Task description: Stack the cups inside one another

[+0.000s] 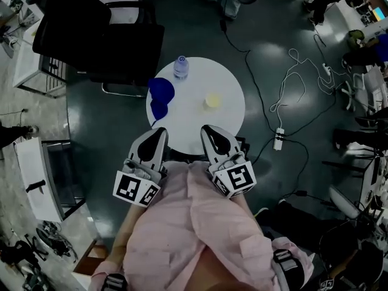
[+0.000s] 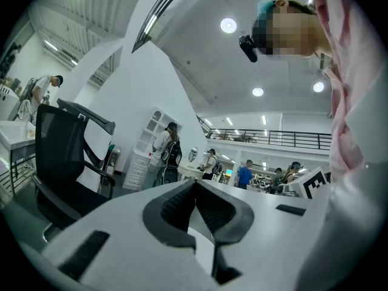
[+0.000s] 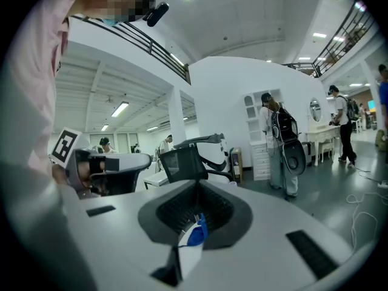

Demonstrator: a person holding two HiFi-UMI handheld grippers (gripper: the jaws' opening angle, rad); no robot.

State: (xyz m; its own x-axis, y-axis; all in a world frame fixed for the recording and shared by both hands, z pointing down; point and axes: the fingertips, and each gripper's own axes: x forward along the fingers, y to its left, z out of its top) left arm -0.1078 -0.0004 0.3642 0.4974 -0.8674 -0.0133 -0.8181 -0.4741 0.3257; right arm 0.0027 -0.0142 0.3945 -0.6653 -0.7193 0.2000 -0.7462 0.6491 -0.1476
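Note:
On the round white table [image 1: 195, 83] stands a small pale yellow cup [image 1: 213, 100], right of centre. At the table's left edge lies a blue item [image 1: 161, 96], its shape unclear; a sliver of blue [image 3: 195, 232] shows through the slot below the right jaws. My left gripper [image 1: 160, 132] and right gripper [image 1: 208, 129] hover side by side over the table's near edge, both pointing across it. Each has its jaws closed together with nothing between them, as the left gripper [image 2: 195, 183] and right gripper [image 3: 197, 187] show in their own views. Neither touches a cup.
A clear water bottle [image 1: 181, 66] stands at the table's far edge. A black office chair [image 1: 97, 32] sits beyond the table on the left. White cables and a power strip [image 1: 279, 138] lie on the floor to the right. A low cabinet [image 1: 51, 174] stands at the left.

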